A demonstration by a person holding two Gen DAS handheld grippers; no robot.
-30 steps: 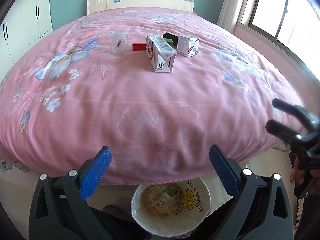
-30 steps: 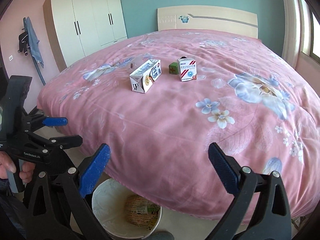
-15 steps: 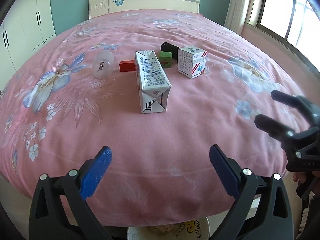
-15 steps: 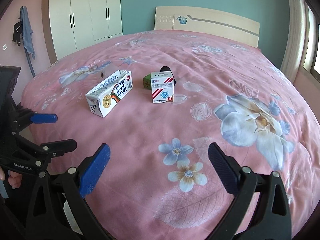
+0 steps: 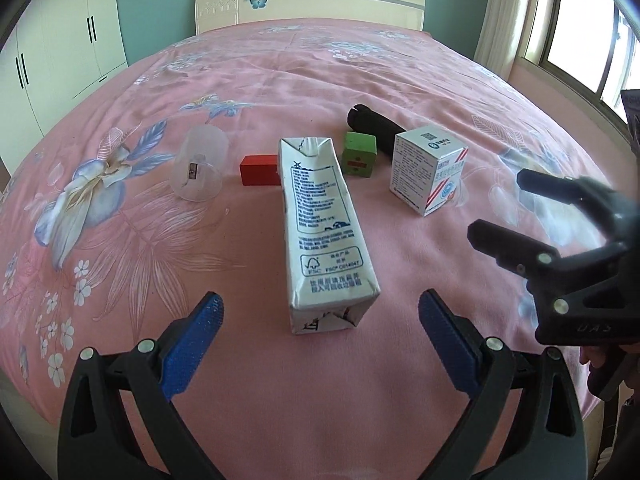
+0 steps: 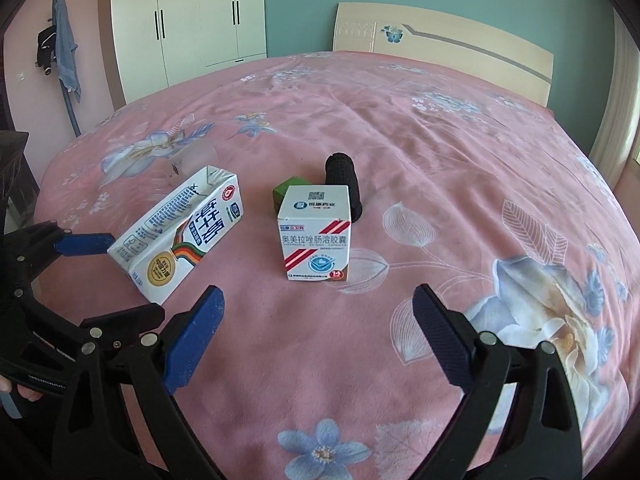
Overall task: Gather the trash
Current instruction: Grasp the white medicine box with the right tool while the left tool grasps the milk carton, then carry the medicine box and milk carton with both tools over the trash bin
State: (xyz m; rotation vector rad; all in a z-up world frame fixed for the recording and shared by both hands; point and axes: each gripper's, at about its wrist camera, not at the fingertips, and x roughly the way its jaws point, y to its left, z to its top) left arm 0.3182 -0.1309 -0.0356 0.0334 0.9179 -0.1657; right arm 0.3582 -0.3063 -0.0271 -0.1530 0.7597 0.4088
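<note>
A white milk carton (image 5: 322, 232) lies on its side on the pink bed, straight ahead of my open, empty left gripper (image 5: 320, 326); its near end is just short of the fingertips. It also shows in the right wrist view (image 6: 180, 236). A small white medicine box (image 6: 316, 234) stands upright ahead of my open, empty right gripper (image 6: 318, 320); it also shows in the left wrist view (image 5: 428, 170). A clear plastic cup (image 5: 200, 168) lies on its side at the left.
A red block (image 5: 259, 170), a green block (image 5: 359, 153) and a black cylinder (image 5: 372, 126) lie behind the carton and box. The flowered pink bedspread (image 5: 120, 240) spreads all round. A headboard (image 5: 310, 4) and white wardrobe (image 6: 188, 20) stand beyond.
Both grippers have moved forward over the bed towards the carton and box. The waste bin below the bed edge has dropped out of view. Both stay open.
</note>
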